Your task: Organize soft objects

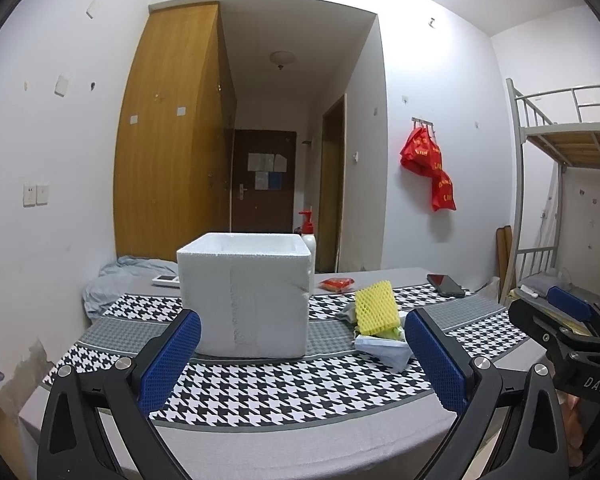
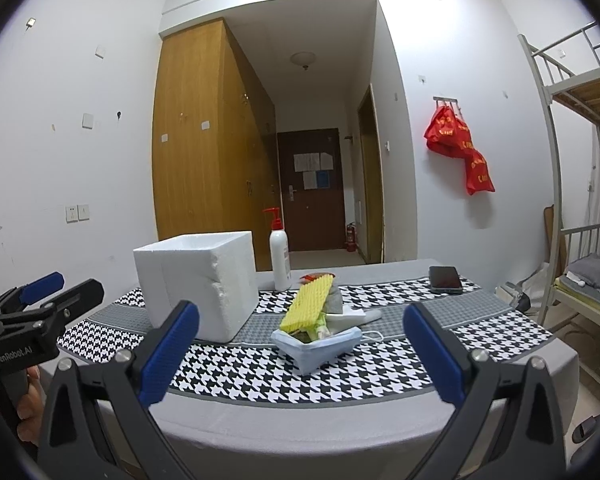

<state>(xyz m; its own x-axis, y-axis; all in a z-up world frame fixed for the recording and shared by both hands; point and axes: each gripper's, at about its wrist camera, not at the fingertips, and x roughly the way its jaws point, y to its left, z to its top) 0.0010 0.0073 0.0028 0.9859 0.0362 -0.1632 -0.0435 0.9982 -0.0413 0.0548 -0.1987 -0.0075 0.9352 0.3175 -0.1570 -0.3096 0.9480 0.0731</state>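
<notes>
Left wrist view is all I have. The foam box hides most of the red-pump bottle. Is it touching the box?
Observer: No. In the right wrist view the pump bottle stands upright, with a clear gap to the foam box on its left.
Operator: What's the pale thing under the yellow foam net?
Observer: A light blue face mask at the front of the pile, with its ear loop trailing right. The yellow foam net leans on top.
Operator: Right gripper open?
Observer: Yes. The right gripper is wide open, short of the pile, with nothing held.
</notes>
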